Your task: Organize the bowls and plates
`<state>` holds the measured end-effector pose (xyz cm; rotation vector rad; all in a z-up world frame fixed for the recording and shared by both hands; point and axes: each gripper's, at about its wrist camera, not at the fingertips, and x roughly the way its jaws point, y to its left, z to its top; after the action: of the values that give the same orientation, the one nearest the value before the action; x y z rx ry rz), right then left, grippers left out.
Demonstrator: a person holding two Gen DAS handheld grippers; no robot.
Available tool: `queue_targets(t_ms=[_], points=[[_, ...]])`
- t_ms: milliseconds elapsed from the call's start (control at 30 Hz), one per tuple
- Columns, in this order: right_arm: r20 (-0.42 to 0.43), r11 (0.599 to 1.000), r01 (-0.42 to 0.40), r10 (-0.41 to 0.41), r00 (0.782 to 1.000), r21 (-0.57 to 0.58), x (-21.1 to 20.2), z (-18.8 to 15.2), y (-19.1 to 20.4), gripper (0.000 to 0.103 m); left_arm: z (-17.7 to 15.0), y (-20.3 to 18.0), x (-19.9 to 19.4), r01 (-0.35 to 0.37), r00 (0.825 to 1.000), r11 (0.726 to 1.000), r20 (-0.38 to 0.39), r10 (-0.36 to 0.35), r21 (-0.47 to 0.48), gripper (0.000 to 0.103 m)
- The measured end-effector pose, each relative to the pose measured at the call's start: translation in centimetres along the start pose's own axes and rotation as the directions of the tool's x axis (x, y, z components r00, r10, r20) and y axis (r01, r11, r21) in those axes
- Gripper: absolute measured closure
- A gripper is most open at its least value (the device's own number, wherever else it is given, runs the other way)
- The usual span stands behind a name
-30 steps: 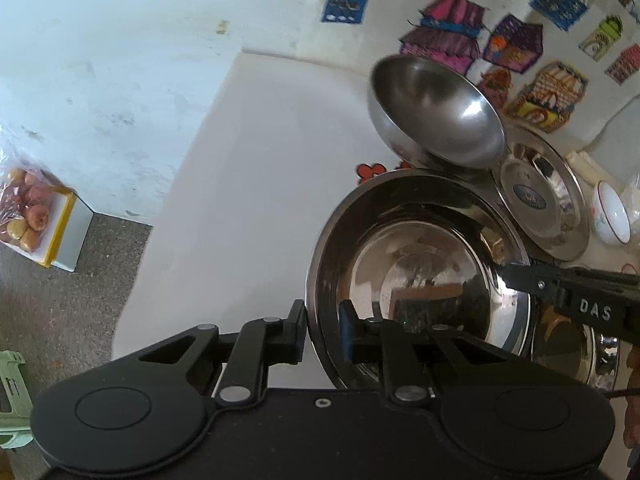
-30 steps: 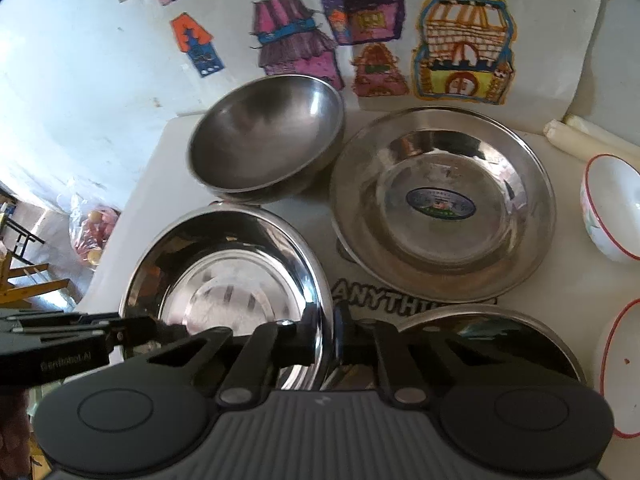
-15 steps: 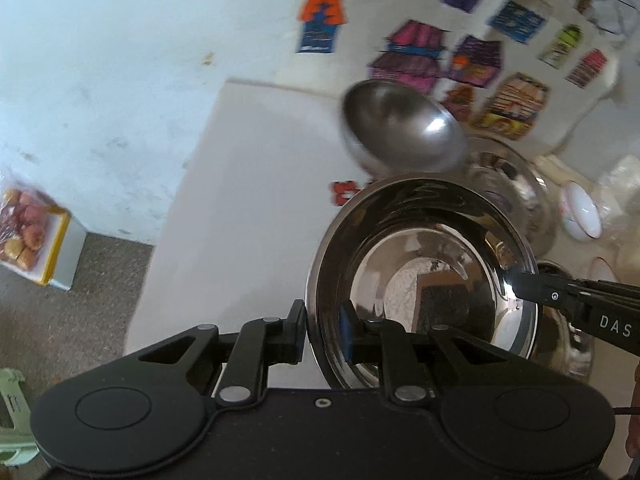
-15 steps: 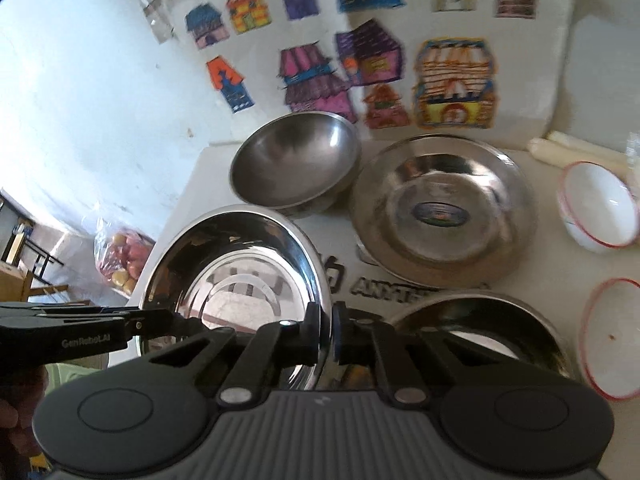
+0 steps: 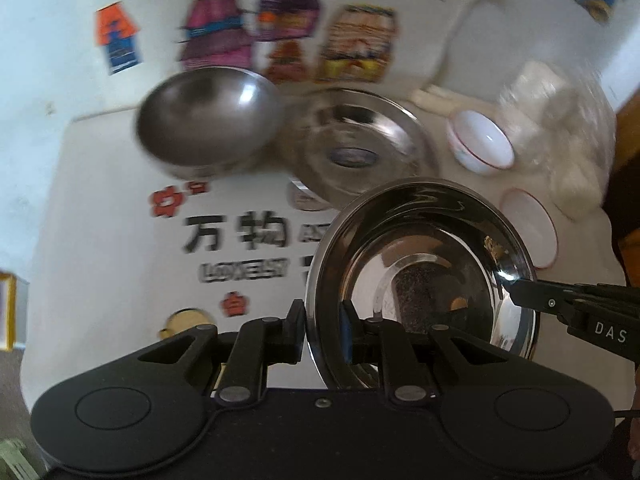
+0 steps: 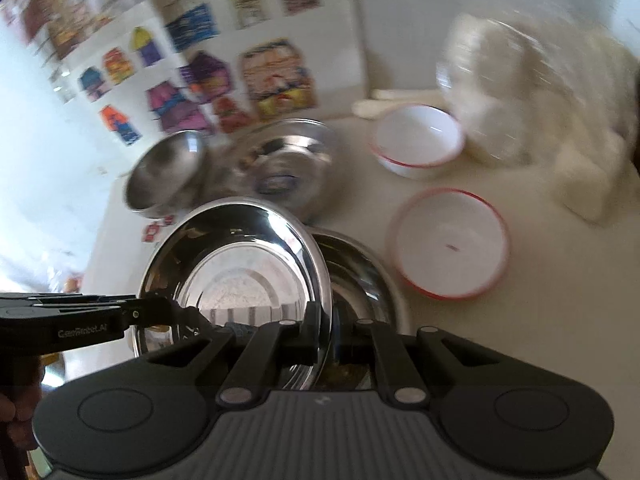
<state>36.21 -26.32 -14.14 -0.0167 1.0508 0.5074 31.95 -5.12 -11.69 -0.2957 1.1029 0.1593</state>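
White wall (image 5: pixel 36 60) (house drawings (image 5: pixel 216 32))

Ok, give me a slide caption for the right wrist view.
Both grippers, right gripper and left gripper, pinch opposite rims of a shiny steel plate above another steel dish.

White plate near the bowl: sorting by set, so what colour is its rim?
Red, on the white plate; clearest in the right wrist view.

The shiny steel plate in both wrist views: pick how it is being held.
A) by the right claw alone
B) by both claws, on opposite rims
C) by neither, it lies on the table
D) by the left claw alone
B: the left claw and the right claw each pinch a rim of the steel plate, on opposite sides.
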Motion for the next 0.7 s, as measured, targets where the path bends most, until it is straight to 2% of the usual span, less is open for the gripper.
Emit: queue_targets(t_ms=[267,467,700], points=[[-0.035,1.000,0.002,-0.001,0.999,0.018,0.4,-0.9,-2.5,0.094,0.5,-2.6,1.7,-0.050,0.998,0.997,-0.033,0.052,0.064,0.084],[-0.068,1.000,-0.018,0.017,0.998,-0.013,1.2,-0.8,-2.6,0.094,0.4,-3.0,2.4,-0.096,0.994,0.994,-0.050,0.099,0.057,0.082],[-0.078,0.998,-0.023,0.019,0.997,-0.058,1.4,-0.3,-2.5,0.093,0.5,-3.1,2.7,-0.116,0.992,0.992,-0.054,0.118,0.041,0.080]])
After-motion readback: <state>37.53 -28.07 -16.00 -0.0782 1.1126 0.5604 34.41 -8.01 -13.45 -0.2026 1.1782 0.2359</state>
